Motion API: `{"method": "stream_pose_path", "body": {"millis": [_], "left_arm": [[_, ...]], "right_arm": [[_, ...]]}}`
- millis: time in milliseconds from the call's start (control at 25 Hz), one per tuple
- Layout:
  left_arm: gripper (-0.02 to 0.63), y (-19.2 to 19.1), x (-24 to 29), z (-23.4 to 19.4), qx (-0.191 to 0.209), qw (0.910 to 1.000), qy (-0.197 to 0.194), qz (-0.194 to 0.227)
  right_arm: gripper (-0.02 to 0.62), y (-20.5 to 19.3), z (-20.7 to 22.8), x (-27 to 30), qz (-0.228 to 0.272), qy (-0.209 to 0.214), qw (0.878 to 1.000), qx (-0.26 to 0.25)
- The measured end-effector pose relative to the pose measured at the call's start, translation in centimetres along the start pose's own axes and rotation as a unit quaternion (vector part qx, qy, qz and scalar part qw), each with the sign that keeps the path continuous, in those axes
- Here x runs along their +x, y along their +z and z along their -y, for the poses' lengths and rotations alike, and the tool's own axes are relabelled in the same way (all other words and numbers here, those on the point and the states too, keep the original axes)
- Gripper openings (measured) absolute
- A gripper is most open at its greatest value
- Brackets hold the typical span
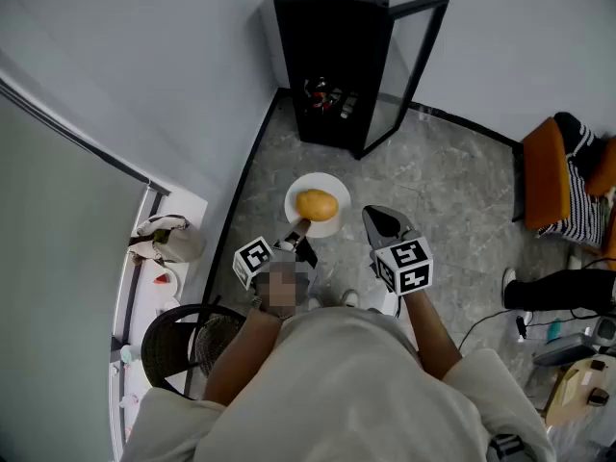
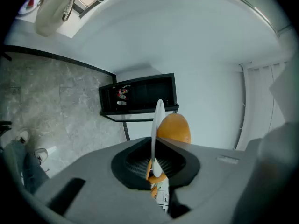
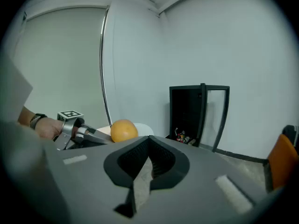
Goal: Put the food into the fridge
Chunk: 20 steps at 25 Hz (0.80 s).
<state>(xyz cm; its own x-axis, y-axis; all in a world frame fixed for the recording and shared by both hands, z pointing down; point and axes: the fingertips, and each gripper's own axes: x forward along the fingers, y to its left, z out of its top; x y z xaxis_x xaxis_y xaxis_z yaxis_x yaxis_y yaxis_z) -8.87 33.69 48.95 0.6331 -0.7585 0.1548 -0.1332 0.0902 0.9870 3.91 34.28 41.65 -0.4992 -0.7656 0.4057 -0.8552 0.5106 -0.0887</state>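
A round orange food (image 1: 317, 204) lies on a white plate (image 1: 332, 189) held above the grey floor. My left gripper (image 1: 300, 227) is shut on the plate's near rim. In the left gripper view the plate (image 2: 158, 120) stands edge-on between the jaws, with the orange food (image 2: 175, 129) to its right. The black fridge (image 1: 332, 56) stands ahead in the corner, its glass door (image 1: 412, 65) swung open. My right gripper (image 1: 383, 221) hangs beside the plate, shut and empty. The right gripper view shows the food (image 3: 124, 130), the fridge (image 3: 187, 111) and its own closed jaws (image 3: 148, 140).
Small items (image 1: 327, 96) lie on the fridge's bottom shelf. An orange chair (image 1: 549, 176) with striped cloth stands at the right, above a shoe (image 1: 510, 282) and cables. A dark round basket (image 1: 188, 345) and a sill with a bag (image 1: 166, 239) are at the left.
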Motion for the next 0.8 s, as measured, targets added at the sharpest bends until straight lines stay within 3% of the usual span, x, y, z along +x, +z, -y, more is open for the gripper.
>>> {"method": "stream_pose_path", "body": {"millis": [320, 560, 800], "left_arm": [[0.009, -0.2, 0.6, 2.2, 0.025, 0.9997, -0.005, 0.004], [0.009, -0.6, 2.5, 6.2, 0.031, 0.9985, -0.031, 0.034], [0.009, -1.9, 3.6, 8.6, 0.03, 0.9973, -0.058, 0.035]], "right_arm": [[0.006, 1.7, 0.1, -0.7, 0.031, -0.004, 0.999, 0.04], [0.006, 4.7, 0.9, -1.7, 0.067, -0.025, 0.997, 0.016], [0.006, 5.6, 1.9, -2.6, 0.079, -0.03, 0.996, 0.015]]}}
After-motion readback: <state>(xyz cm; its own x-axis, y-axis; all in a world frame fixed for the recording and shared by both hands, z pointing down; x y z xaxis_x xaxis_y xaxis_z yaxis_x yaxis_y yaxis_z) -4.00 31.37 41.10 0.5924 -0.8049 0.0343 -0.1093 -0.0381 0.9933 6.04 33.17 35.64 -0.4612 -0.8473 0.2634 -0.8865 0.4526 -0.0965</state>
